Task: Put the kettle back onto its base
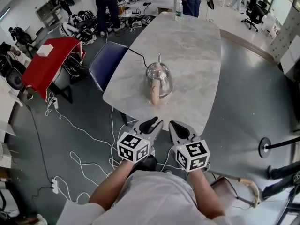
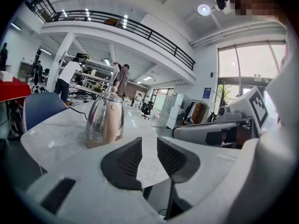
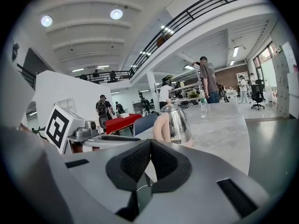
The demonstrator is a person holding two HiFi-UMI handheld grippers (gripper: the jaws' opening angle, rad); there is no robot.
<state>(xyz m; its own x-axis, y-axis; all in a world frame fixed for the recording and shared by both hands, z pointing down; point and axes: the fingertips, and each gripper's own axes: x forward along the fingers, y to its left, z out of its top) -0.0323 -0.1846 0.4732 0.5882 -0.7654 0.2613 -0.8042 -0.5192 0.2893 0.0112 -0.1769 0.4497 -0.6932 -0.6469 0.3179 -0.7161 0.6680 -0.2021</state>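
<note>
Kettle (image 1: 159, 80) sits mid-frame on the counter (image 1: 197, 46), lid on, so can't see inside. Lower down, left claw (image 1: 151, 124) is parted with nothing in it, right claw (image 1: 179, 127) pinched together, empty.

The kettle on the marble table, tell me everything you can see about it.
The kettle has a rounded, shiny metal body, a pale pink handle facing the person, a matching pink band round its bottom and a small knob on its closed, domed lid. It stands upright near the close end of the grey marble-look table. A black cord runs from its foot towards the table's left edge. Nothing holds it; it touches only what it stands on.
</note>
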